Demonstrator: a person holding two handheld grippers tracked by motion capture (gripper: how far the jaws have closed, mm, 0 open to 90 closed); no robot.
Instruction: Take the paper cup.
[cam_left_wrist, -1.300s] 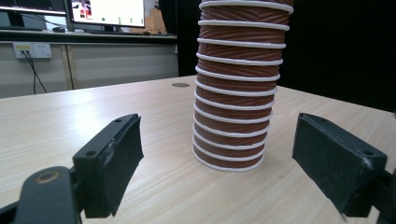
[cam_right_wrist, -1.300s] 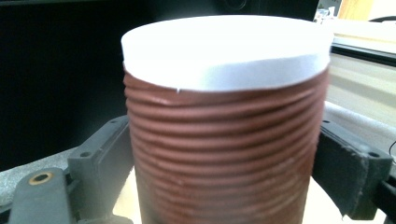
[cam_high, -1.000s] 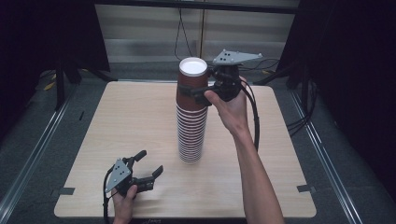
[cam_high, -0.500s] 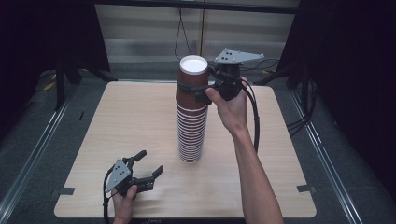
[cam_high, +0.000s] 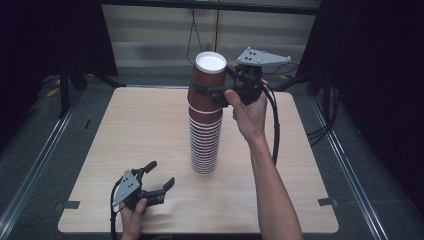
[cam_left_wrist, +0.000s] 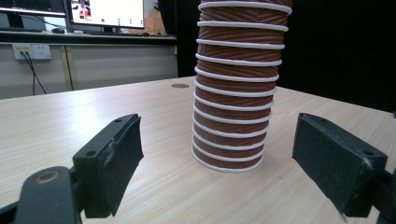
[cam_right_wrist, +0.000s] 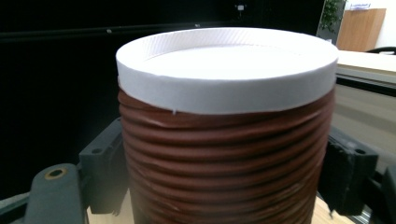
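Two grippers are seen over a wooden table (cam_high: 125, 125). The right gripper (cam_high: 210, 92) is held high at about 1 o'clock from the table centre, and its jaws are clamped on either side of the top cup (cam_high: 207, 80), an upturned brown ribbed cup with a white base facing up. In the right gripper view, the top cup (cam_right_wrist: 224, 140) is pressed between both black pads. Directly beneath it, the cup stack (cam_high: 205, 135) is stood upright near the table centre, and the top cup is seated on it, tilted slightly.

The left gripper (cam_high: 159, 179) is rested low at about 7 o'clock, jaws spread apart and gripping nothing. In the left gripper view, the cup stack (cam_left_wrist: 236, 93) is framed between the parted jaws, well apart from them.
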